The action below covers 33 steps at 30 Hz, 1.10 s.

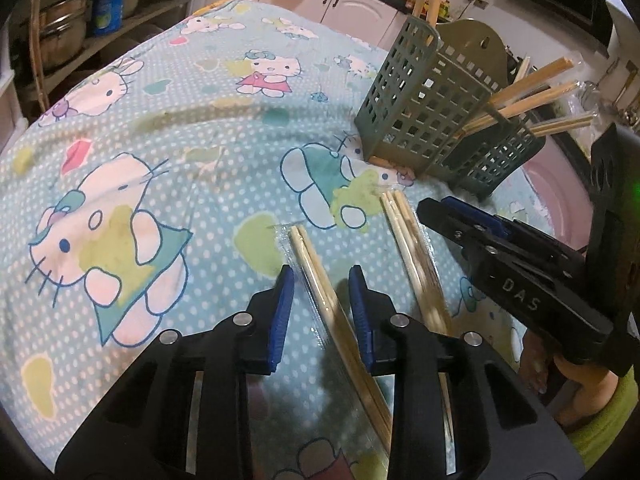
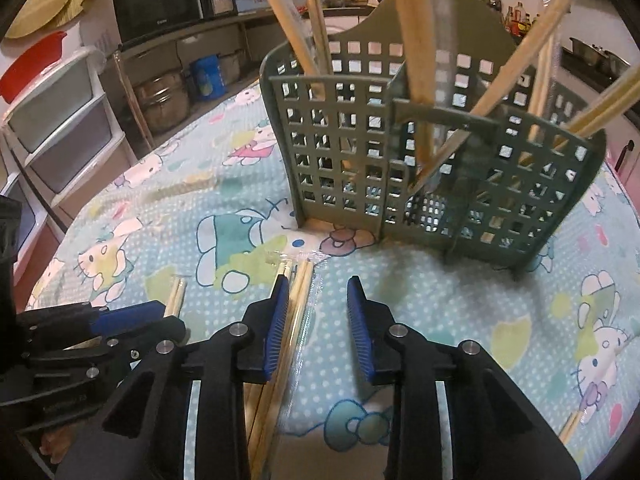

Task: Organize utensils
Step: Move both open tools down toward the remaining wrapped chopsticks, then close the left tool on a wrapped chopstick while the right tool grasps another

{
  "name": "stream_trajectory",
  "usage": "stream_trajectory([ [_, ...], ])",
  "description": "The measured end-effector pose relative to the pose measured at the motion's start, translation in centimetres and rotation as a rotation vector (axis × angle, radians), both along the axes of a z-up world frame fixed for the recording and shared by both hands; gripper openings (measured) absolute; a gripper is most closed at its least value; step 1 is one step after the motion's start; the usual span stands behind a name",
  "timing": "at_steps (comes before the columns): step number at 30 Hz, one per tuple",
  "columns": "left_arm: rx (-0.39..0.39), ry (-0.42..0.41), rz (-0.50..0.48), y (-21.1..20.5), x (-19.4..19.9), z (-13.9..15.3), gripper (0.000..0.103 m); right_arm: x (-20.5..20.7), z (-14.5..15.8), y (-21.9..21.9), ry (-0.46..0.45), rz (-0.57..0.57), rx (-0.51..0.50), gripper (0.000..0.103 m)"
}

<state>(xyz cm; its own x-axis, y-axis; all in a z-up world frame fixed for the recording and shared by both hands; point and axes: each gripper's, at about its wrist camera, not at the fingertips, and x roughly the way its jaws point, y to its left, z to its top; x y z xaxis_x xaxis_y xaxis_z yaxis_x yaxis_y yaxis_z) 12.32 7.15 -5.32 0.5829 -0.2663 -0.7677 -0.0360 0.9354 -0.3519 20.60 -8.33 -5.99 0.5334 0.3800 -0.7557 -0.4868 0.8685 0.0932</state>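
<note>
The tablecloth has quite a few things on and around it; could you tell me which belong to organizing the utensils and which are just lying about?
Belong to the job:
- wrapped wooden chopsticks between the left gripper's fingers
- second wrapped wooden chopstick pair
- green perforated plastic utensil holder

Just lying about:
- black microwave oven
- blue plastic canister on the shelf
- steel pots

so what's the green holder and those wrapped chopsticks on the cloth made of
Green holder: looks like moulded matte plastic, with a thin grid of square holes. Chopsticks: pale wood or bamboo by colour; their clear glossy wrap looks like plastic film.
</note>
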Motion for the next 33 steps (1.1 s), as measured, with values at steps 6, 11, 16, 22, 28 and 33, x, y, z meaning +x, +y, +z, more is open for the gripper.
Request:
stream_trajectory([
  [6,0.028,0.008,0.005,0.0,0.6,-0.1,0.020,1.2,-1.1,0.8,0.032,0.003,-0.012,0.027],
  [11,0.045,0.014,0.009,0.1,1.4,-0.1,0.019,2.0,-1.5,1.4,0.047,0.011,-0.018,0.027],
  [16,0.053,0.017,0.014,0.0,2.1,-0.2,0.019,2.6,-1.6,1.5,0.054,0.010,-0.011,0.022],
  [22,0.069,0.014,0.020,-0.2,2.8,-0.2,0.019,2.8,-1.5,1.5,0.055,0.018,-0.014,0.010],
  [28,0.084,0.008,0.019,-0.3,3.3,-0.1,0.016,2.3,-0.8,0.8,0.067,0.017,0.038,0.007],
  [33,0.069,-0.007,0.021,0.0,3.4,0.0,0.006,1.0,0.6,-0.2,0.045,0.018,0.089,0.006],
])
